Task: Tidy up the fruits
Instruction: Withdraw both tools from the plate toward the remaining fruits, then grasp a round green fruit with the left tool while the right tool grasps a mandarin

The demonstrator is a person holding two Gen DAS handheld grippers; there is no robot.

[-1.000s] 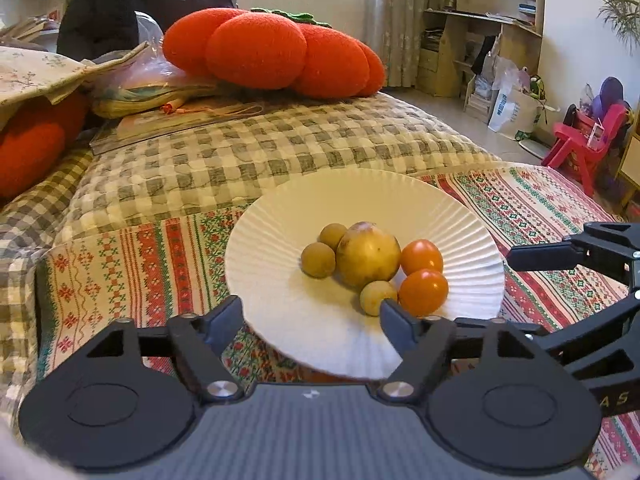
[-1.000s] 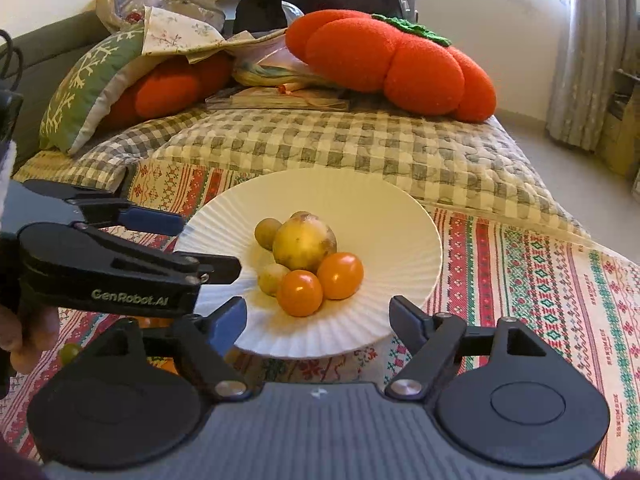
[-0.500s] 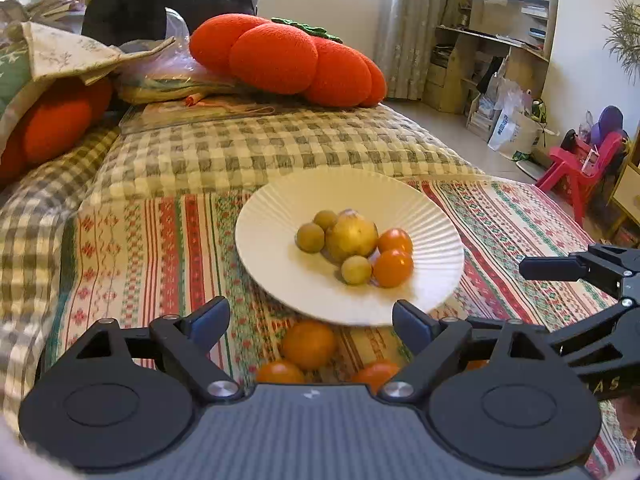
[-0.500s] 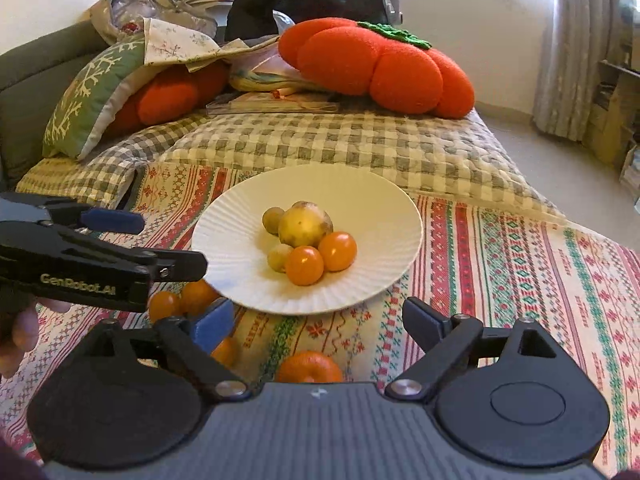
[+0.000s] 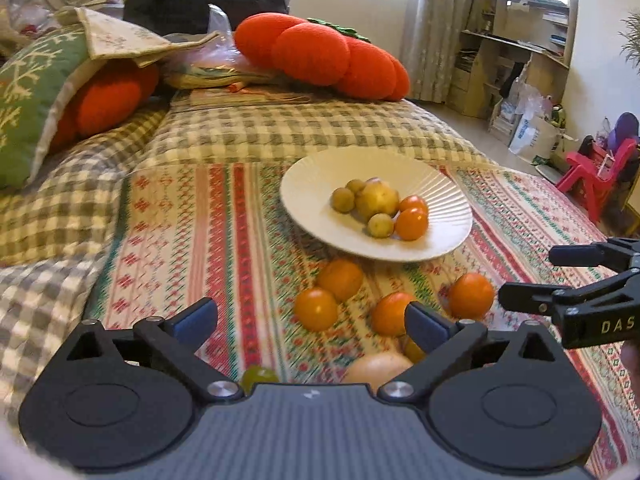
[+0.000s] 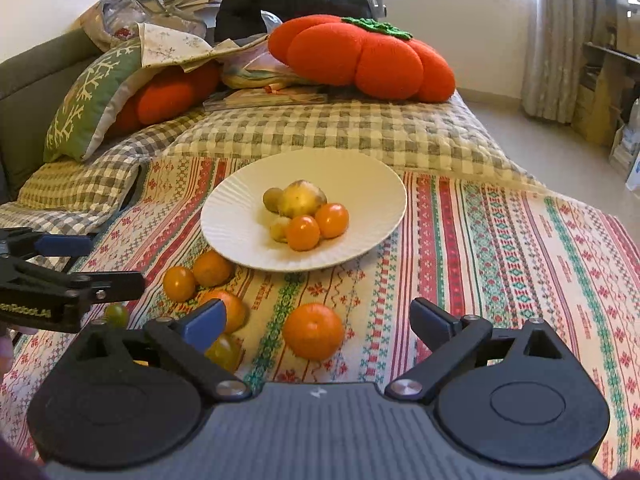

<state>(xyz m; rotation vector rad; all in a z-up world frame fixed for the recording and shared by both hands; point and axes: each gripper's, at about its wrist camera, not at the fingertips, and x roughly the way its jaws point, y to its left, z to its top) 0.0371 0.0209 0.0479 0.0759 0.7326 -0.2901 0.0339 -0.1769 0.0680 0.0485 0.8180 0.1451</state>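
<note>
Tangerine [image 6: 313, 331] between right fingers [image 6: 430, 320]

White letters "DAS" show on the right hand-held gripper [image 5: 576, 280], just right of the plate [image 5: 448, 240]; other lettering is illegible.

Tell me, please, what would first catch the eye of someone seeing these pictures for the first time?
Probably the big orange pumpkin-shaped cushion at the far end of the checked bedding. Next, the white plate in the middle of the striped cloth, holding a small heap of yellowish and orange fruits. Loose orange fruits, such as the tangerine, lie on the cloth in front of the plate.
</note>
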